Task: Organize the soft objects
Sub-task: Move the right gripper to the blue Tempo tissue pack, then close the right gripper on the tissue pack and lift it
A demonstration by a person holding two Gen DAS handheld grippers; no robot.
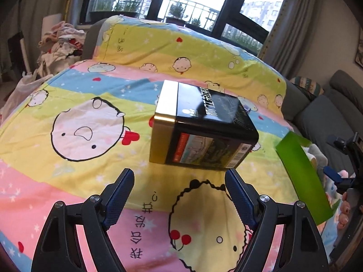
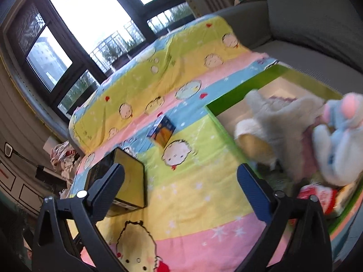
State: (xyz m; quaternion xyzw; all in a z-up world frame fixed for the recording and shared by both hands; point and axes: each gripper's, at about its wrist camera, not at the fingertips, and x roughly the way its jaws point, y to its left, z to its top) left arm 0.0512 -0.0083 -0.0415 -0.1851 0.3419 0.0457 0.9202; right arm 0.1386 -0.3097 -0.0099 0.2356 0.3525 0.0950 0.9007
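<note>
Plush toys (image 2: 301, 133) piled in green box (image 2: 229, 97) on bed, near my right fingers (image 2: 181, 185); soft, light, squashy, so pinch body mid-bulk. Right fingers spread, empty. Left fingers (image 1: 179, 195) spread, empty, before rigid tin (image 1: 204, 127).

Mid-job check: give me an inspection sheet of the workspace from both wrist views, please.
Surface: cartoon sheet spread flat, striped pink, yellow, blue.
Job's things: plush toys piled in the green box at the sheet's right edge.
Clutter: black tin lying on its side mid-sheet; small blue carton beyond it.
Grippers: left tongs open, empty, just short of the tin; right tongs open, empty, beside the box.
Cables: nothing seen.
Surroundings: windows, grey sofa, clothes heap at left.
</note>
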